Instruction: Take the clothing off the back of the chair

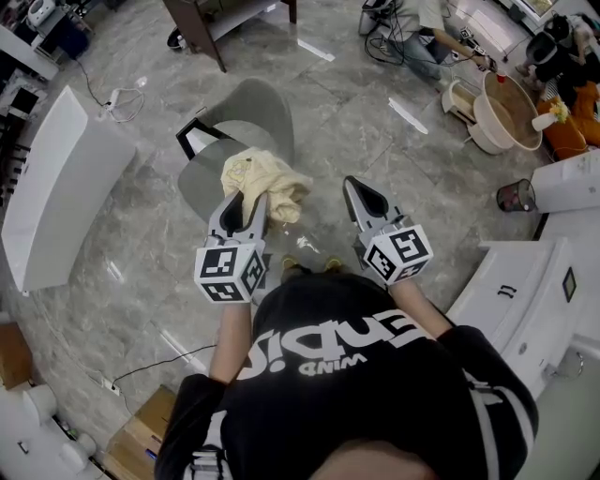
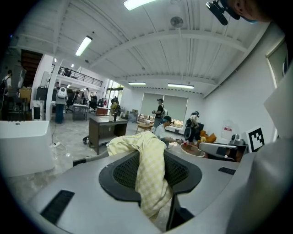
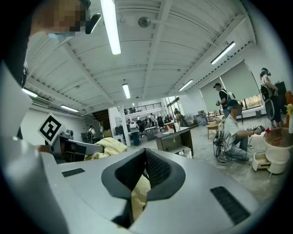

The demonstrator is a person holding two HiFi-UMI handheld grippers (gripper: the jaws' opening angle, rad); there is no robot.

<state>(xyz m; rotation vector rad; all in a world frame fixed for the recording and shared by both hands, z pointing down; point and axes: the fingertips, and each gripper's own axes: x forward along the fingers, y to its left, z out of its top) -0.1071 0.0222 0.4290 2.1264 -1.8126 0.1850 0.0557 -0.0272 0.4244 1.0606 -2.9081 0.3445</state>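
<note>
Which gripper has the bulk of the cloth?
The left gripper: the cloth bunches over its jaws, while the right gripper shows only a sliver between its own.

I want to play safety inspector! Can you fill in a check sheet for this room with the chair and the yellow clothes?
Surface: shiny grey marble floor.
Job's things: yellow clothing bunched over the grey chair.
Clutter: cardboard box; round beige basin.
Grippers: left gripper shut on the clothing; right gripper shut, with a yellow fold of the clothing between its jaws in its own view.
Cables: white power strip with its cord; black cable lying on the floor.
Surroundings: long white tub, brown desk, seated person.
</note>
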